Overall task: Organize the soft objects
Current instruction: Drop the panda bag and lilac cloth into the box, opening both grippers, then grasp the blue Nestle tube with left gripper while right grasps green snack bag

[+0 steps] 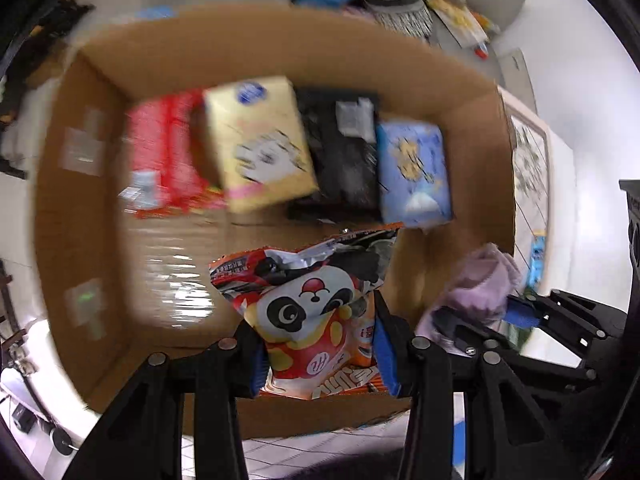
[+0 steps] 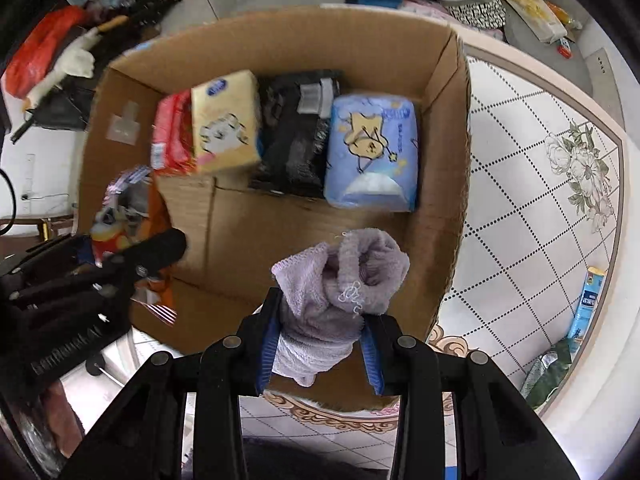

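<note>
Over an open cardboard box, my left gripper is shut on an orange snack bag with a panda face. My right gripper is shut on a bunched lilac towel, and it hangs over the box's near right part. In the left wrist view the towel and right gripper show at the right. In the right wrist view the left gripper with the snack bag shows at the left.
Along the box's far wall lie a red pack, a yellow tissue pack, a black bag and a blue tissue pack. A patterned mat lies right of the box. Clothes and clutter pile up beyond it.
</note>
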Demonstrator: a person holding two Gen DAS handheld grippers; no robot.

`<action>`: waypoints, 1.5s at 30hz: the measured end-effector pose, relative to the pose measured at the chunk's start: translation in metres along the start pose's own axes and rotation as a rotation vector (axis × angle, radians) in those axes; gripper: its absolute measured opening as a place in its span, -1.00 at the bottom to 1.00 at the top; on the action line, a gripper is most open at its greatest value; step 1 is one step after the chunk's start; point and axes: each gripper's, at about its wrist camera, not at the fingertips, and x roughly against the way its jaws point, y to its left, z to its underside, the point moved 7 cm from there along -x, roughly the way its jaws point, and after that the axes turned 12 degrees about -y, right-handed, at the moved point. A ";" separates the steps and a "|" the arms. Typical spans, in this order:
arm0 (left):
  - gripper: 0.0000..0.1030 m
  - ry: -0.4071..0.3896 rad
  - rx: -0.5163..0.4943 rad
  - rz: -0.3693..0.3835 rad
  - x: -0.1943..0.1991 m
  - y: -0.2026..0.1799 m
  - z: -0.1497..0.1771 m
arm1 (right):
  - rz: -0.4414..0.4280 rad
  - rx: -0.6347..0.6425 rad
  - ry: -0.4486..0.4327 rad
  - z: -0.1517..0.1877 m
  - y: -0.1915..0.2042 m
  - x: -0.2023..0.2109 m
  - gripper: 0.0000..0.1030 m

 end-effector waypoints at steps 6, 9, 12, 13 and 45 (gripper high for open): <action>-0.19 0.096 0.002 0.077 -0.026 -0.013 0.005 | 0.023 0.008 0.047 0.005 -0.012 -0.018 -0.06; -0.17 0.103 -0.022 0.068 -0.027 -0.018 0.006 | 0.022 -0.004 0.052 0.008 -0.018 -0.019 0.14; 0.08 0.099 -0.035 0.067 -0.021 -0.024 0.005 | 0.005 -0.017 0.049 0.011 -0.022 -0.016 0.16; 0.33 0.092 -0.043 0.055 -0.018 -0.025 0.003 | 0.005 -0.016 0.043 0.011 -0.023 -0.013 0.18; 0.92 -0.379 -0.176 -0.190 0.127 -0.052 0.029 | -0.001 -0.259 -0.337 0.069 -0.043 0.108 0.91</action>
